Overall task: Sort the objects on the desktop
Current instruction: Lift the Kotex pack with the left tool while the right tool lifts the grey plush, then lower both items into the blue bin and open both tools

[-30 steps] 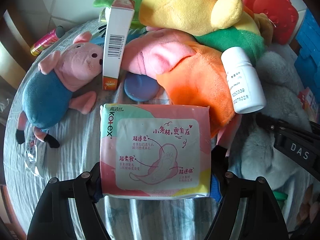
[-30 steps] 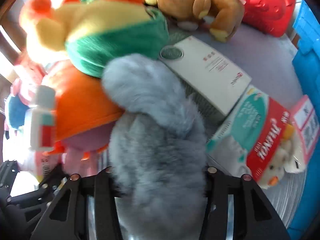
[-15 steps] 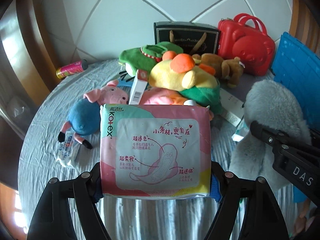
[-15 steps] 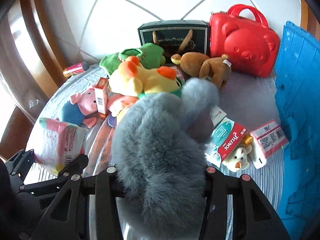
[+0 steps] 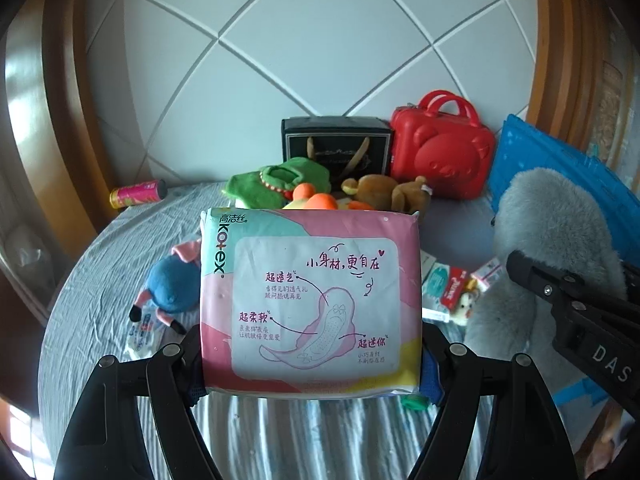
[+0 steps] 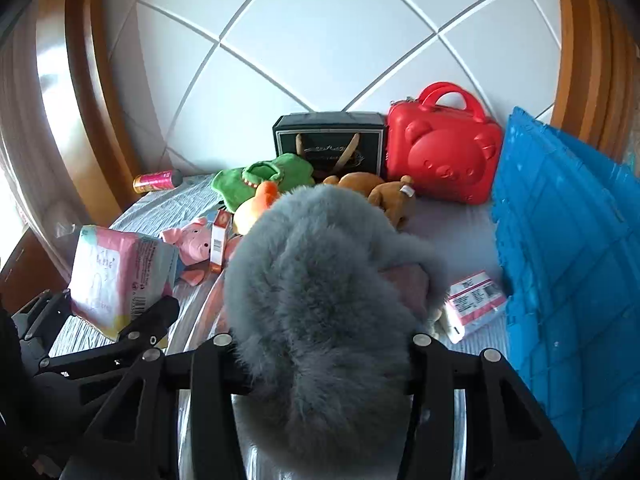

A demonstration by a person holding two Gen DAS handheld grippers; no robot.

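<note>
The left gripper is clamped on a pink and teal Kotex pad pack, its two fingers pressed against the pack's left and right edges so the printed face stands upright above the grey-blue striped tablecloth. The right gripper is closed on a grey furry plush, which bulges out between the fingers and blocks much of the right wrist view. From there the pad pack shows at the near left, lifted clear of the cloth. In the middle of the table lie a pink pig plush in a blue body, a narrow white and orange box standing just beside it, a green crocodile plush, a yellow and orange plush and a brown bear plush, all crowded together. At the far edge a black gift bag stands touching a red bear-shaped case on its right. A pink can lies on its side at the far left. A blue crate fills the right side, and a pink and white packet lies just beside it. The left wrist view also shows a teal and red medicine box near the grey plush, with what seems to be a small white toy beside it, too small to be sure.
</note>
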